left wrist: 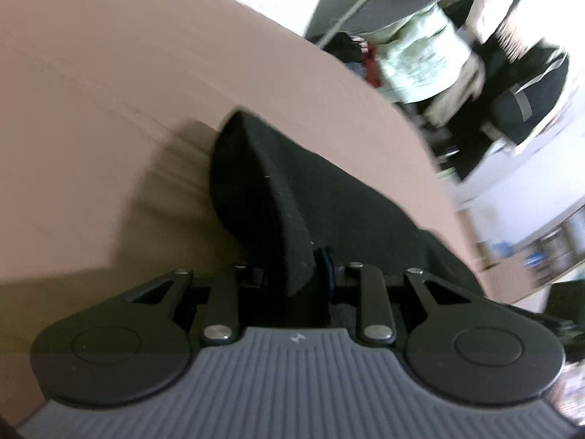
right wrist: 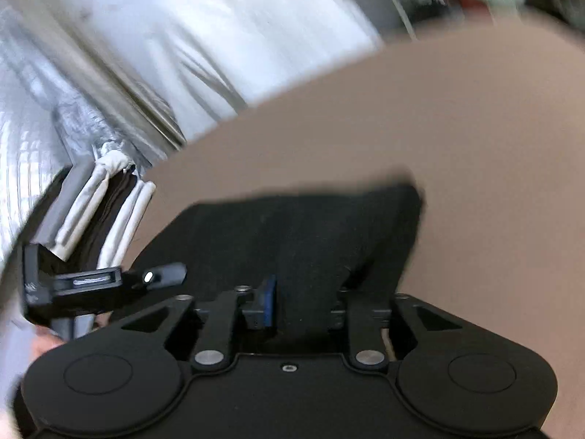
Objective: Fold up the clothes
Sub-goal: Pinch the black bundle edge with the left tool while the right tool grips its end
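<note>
Black garment [left wrist: 278,197]: laid on tan table [left wrist: 109,91], pinched at both ends. Left gripper [left wrist: 289,274] closed on raised fold; right gripper [right wrist: 303,307] closed on flat edge [right wrist: 310,226]. Beyond table, left view only: blurred clothes pile [left wrist: 431,55]. Right view only: silver sheeting [right wrist: 146,44], black clamp [right wrist: 91,281] beside table.

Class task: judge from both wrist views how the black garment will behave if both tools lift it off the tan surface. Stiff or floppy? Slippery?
The black garment will probably hang limp: it creases into a soft ridge between the left tool fingers. It seems light, since small pinches bunch it. Its matte, lint-flecked weave suggests little slipping in the right tool.
</note>
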The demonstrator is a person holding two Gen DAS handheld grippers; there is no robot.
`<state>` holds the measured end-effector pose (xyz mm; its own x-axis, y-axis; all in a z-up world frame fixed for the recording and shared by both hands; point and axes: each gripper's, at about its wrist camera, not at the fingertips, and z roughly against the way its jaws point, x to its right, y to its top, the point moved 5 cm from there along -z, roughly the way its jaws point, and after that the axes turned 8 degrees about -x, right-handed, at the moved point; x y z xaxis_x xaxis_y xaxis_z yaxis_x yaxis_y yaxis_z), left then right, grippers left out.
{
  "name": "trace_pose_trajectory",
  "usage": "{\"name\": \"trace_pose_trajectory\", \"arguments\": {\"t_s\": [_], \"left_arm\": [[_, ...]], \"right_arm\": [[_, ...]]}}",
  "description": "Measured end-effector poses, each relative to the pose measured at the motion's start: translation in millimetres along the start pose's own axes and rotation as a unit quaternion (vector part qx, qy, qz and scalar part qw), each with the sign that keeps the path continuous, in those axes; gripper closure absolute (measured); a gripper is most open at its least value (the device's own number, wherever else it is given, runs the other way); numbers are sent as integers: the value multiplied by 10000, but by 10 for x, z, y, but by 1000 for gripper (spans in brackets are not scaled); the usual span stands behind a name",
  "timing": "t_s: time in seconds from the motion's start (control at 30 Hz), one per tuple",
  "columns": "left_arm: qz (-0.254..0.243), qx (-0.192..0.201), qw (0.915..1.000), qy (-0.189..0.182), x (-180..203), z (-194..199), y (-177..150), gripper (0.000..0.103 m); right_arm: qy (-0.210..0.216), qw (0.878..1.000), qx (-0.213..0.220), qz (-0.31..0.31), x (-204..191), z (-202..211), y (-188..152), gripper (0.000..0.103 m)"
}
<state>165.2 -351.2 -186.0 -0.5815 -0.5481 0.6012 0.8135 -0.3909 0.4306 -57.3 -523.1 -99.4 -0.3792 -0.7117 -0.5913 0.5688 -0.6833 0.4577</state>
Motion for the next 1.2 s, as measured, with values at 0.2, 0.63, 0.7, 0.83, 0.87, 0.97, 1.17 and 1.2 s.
{"name": "trace_pose_trajectory", "arguments": {"t_s": [0.2, 0.63, 0.7, 0.83, 0.87, 0.97, 1.17, 1.2], "left_arm": [[354, -100, 9993, -8, -207, -177, 70, 49], [386, -470, 9961, -633, -193, -429, 104, 49], [210, -455, 9963, -694, -157, -451, 85, 70], [-16, -301, 9982, -524, -42, -386, 88, 79], [-196, -211, 9987, -417, 27, -336, 91, 81], [-379, 28, 9984, -418, 162, -152, 93, 82], [625, 703, 9891, -1129, -221, 142, 273, 77], [745, 803, 9893, -964, -293, 118, 312, 69]], "right_arm": [[496, 9965, -282, -609, 255, -71, -344, 56], [-133, 9994, 313, 42, 615, -93, 128, 19], [64, 9994, 303, -133, 796, -203, 299, 17], [445, 9971, 550, 288, 676, -406, 436, 60], [439, 9959, 588, 528, 595, -450, 450, 79], [211, 9814, 1127, 1538, 217, -364, 447, 81], [346, 9642, 1626, 2068, -268, -219, 888, 81], [345, 9635, 1629, 2094, -320, -234, 981, 78]]}}
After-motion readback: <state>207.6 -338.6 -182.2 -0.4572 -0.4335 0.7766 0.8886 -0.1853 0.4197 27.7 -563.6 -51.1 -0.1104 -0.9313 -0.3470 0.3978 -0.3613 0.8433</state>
